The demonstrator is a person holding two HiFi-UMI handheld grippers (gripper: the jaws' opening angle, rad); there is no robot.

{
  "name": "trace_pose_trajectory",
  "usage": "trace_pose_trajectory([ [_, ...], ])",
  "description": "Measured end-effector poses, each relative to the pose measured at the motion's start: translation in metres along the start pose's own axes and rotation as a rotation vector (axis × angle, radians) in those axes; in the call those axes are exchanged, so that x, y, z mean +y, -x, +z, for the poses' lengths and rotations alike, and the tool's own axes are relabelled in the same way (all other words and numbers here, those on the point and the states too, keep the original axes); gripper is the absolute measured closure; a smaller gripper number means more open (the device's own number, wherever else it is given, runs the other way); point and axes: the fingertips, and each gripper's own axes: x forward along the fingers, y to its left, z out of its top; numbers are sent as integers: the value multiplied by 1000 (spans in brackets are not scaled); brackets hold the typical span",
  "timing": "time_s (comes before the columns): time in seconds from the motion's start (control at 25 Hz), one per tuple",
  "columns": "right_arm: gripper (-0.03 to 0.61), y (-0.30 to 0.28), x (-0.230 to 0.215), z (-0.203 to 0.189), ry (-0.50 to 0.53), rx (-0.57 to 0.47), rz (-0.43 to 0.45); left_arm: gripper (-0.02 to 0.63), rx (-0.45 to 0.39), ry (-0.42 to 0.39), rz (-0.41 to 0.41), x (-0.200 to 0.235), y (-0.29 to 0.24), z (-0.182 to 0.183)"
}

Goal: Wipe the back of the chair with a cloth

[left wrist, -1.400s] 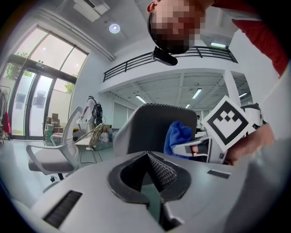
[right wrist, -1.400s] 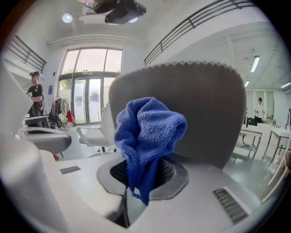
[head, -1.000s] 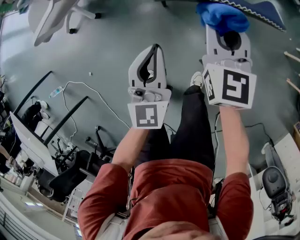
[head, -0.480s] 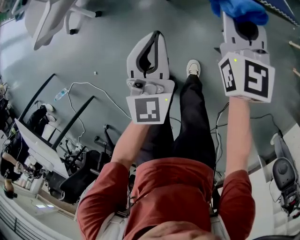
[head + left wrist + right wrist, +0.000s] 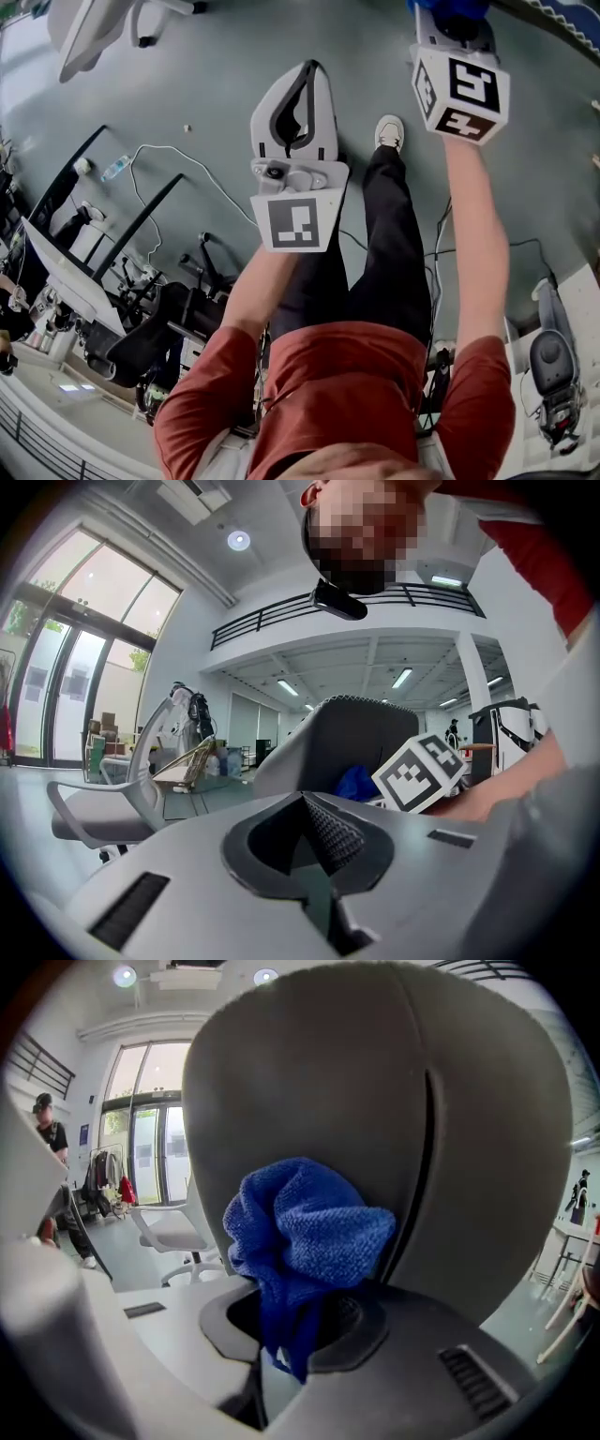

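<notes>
The grey chair back (image 5: 375, 1101) fills the right gripper view. My right gripper (image 5: 300, 1326) is shut on a bunched blue cloth (image 5: 305, 1232), which presses against that chair back. In the head view the right gripper (image 5: 448, 9) reaches to the top edge, where only a scrap of the cloth (image 5: 473, 6) shows. My left gripper (image 5: 309, 70) hangs mid-air to its left, jaws together and empty. In the left gripper view the left gripper (image 5: 314, 832) points toward the chair back (image 5: 361, 738), the cloth (image 5: 356, 782) and the right gripper's marker cube (image 5: 422, 771).
A white chair (image 5: 84, 33) stands at the far left. Cables (image 5: 169, 173) and a bottle (image 5: 117, 167) lie on the grey floor. A desk with a monitor (image 5: 66, 272) and a black chair (image 5: 141, 347) crowd the left. The person's shoe (image 5: 389, 131) is below the grippers.
The right gripper has carried the blue cloth forward, up to the head view's top edge. The left gripper has barely shifted.
</notes>
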Motion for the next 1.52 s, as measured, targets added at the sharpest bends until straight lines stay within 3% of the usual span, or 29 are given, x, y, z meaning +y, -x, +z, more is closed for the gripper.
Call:
trace_pose_trajectory([
  [0.6, 506, -105, -15, -119, 74, 221, 0, 601, 44, 8, 46, 4, -2, -30],
  [0.8, 506, -123, -18, -134, 113, 242, -11, 601, 55, 6, 52, 8, 2, -32],
  [1.04, 506, -119, -25, -141, 116, 277, -43, 601, 54, 9, 61, 5, 6, -29],
  [1.24, 508, -101, -13, -126, 89, 229, -34, 601, 41, 8, 59, 10, 12, -22],
  [1.4, 508, -62, 8, -104, 39, 175, -2, 601, 26, 13, 64, 13, 15, -12],
  [1.52, 508, -17, 28, -60, 19, 72, 26, 601, 16, 7, 62, 16, 18, -5],
])
